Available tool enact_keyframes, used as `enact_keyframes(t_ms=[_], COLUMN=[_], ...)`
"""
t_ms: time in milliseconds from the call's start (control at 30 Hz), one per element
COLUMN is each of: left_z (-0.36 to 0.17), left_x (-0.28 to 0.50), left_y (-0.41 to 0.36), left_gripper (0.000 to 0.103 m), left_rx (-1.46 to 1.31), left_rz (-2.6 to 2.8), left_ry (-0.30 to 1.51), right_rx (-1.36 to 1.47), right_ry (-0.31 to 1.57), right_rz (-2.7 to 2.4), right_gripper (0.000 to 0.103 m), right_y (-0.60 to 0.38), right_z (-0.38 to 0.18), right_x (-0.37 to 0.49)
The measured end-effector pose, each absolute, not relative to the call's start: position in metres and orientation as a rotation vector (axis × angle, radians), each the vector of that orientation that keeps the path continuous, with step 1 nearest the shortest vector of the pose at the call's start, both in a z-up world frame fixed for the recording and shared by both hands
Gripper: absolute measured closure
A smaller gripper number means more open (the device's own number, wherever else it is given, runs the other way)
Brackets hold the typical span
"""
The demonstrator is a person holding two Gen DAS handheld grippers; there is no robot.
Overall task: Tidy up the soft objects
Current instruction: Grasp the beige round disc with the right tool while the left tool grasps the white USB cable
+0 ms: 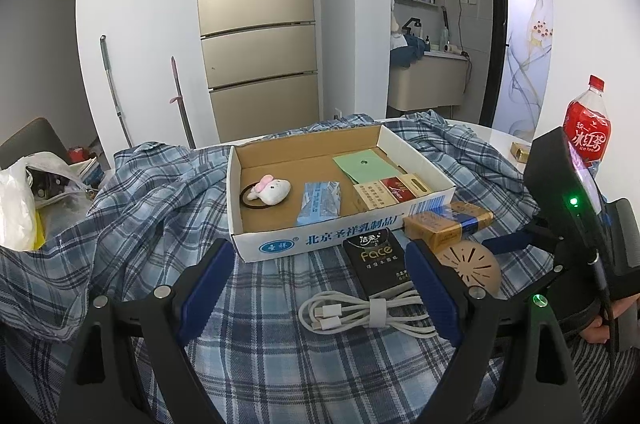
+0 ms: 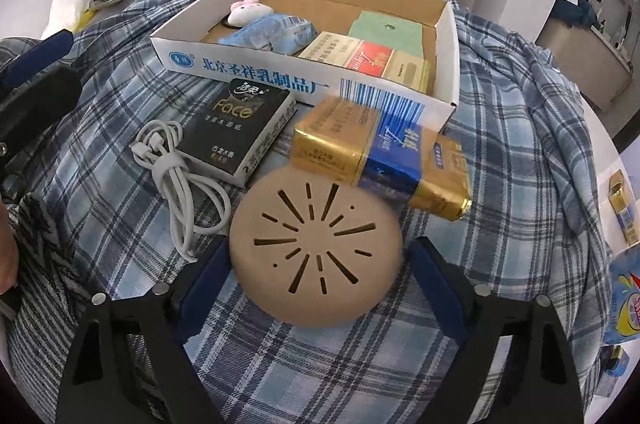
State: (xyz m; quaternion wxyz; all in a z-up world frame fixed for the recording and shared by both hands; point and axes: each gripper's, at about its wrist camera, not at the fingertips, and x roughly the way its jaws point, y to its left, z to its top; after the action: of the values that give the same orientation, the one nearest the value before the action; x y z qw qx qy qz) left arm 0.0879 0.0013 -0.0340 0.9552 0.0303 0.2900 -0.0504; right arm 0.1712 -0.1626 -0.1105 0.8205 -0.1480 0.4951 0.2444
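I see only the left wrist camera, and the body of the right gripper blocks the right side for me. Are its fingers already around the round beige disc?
Observer: Yes, the round beige disc lies between the fingers of the right gripper, but a gap shows at the right pad, so it is not clamped.
Operator: Is anything touching the disc?
Observer: The gold and blue pack overlaps its far edge. I cannot tell whether it rests on it.
Operator: What is behind the gripper's body, further right?
Observer: A blue and yellow packet lies there, past the plaid cloth.
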Motion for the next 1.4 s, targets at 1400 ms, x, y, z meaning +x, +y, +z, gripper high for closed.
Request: enact_keyframes(t_ms=[1400], left_z=[-0.052], left_x=[0.097], left_y=[0.008], left_gripper=[0.033], left_rx=[-0.024], left_rz=[-0.088], left_ry=[0.830], right_rx=[-0.438], right_ry=[0.959], right_rz=[0.657], right_gripper=[0.024], right_y=[-0.147], right_z=[-0.091], right_x=[0.134])
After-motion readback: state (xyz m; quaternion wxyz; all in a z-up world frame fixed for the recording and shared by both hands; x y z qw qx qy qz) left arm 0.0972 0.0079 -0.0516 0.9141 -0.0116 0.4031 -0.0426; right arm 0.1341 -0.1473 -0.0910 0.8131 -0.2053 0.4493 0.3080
